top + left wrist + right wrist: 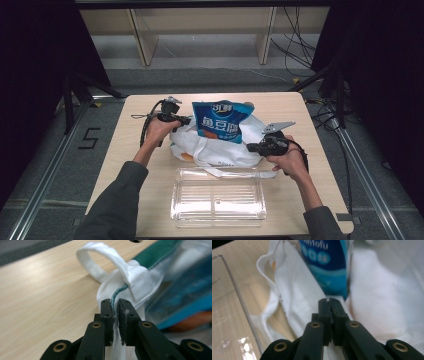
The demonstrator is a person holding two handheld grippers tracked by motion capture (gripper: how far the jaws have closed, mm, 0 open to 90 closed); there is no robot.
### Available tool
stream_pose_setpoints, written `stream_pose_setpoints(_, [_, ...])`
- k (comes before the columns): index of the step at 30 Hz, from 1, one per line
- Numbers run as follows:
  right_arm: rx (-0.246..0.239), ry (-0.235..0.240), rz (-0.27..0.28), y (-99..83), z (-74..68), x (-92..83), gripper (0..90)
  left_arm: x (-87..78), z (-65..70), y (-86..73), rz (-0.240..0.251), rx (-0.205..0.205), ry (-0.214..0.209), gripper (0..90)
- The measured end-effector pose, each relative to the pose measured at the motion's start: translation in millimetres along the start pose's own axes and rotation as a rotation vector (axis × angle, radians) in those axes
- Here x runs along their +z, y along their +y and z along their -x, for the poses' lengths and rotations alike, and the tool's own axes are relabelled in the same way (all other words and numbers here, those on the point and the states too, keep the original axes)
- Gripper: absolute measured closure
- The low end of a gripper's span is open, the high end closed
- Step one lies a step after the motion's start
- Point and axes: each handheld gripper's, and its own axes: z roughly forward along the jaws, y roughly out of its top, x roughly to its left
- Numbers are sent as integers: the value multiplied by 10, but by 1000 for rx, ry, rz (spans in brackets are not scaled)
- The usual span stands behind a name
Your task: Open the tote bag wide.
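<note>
A white cloth bag (220,147) with a green-trimmed rim lies in the middle of the wooden table. A blue snack packet (222,121) stands up out of its mouth. My left gripper (184,120) is at the bag's left rim, shut on the cloth edge (114,315) just below a white handle loop (100,258). My right gripper (252,147) is at the bag's right side, shut on a fold of the white cloth (312,307), with the blue packet (327,262) right beyond its jaws.
A clear plastic tray (218,199) sits near the table's front edge, just in front of the bag; its wall (235,297) shows at the left of the right gripper view. Cables trail from both grippers. Shelf legs and floor cables lie beyond the table.
</note>
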Motion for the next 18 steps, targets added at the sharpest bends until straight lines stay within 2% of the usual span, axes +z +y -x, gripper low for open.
stream_pose_setpoints(1, [-2, 29, -31, -52, -3, 26, 892, 113, -31, -40, -35, -11, 27, 822])
stream_pose_setpoints(2, [-2, 29, -31, -52, -3, 26, 892, 113, -31, -40, -35, -11, 27, 827])
stream_pose_setpoints(4, [6, 42, -83, -96, -29, 75, 892, 235, -64, -95, -61, -35, 42, 828])
stream_pose_setpoints(6, [14, 56, -112, -142, -29, 142, 892, 338, -83, -158, -85, -43, 48, 828])
stream_pose_setpoints(8, [43, 75, -113, -193, 3, 189, 891, 368, -82, -180, -78, -49, 46, 826])
stream_pose_setpoints(9, [50, 84, -112, -201, 9, 188, 890, 320, -64, -165, -74, -28, 51, 816])
stream_pose_setpoints(11, [50, 88, -108, -201, 15, 183, 887, 275, -55, -148, -74, -15, 53, 785])
stream_pose_setpoints(12, [52, 93, -111, -192, 18, 170, 874, 230, -42, -137, -55, -8, 57, 751])
stream_pose_setpoints(13, [68, 90, -87, -158, 9, 119, 814, 170, -33, -122, -42, -3, 55, 677])
stream_pose_setpoints(14, [68, 90, -87, -158, 9, 119, 814, 103, -21, -106, -24, 4, 55, 677])
stream_pose_setpoints(15, [63, 95, -70, -126, 12, 76, 773, 37, -2, -94, 10, 6, 60, 656])
stream_pose_setpoints(17, [57, 55, -5, -44, 11, -29, 679, -120, 45, -67, 62, 24, 42, 606])
stream_pose_setpoints(18, [57, 40, 67, 55, 30, -145, 646, -266, 113, -57, 106, 48, 38, 601])
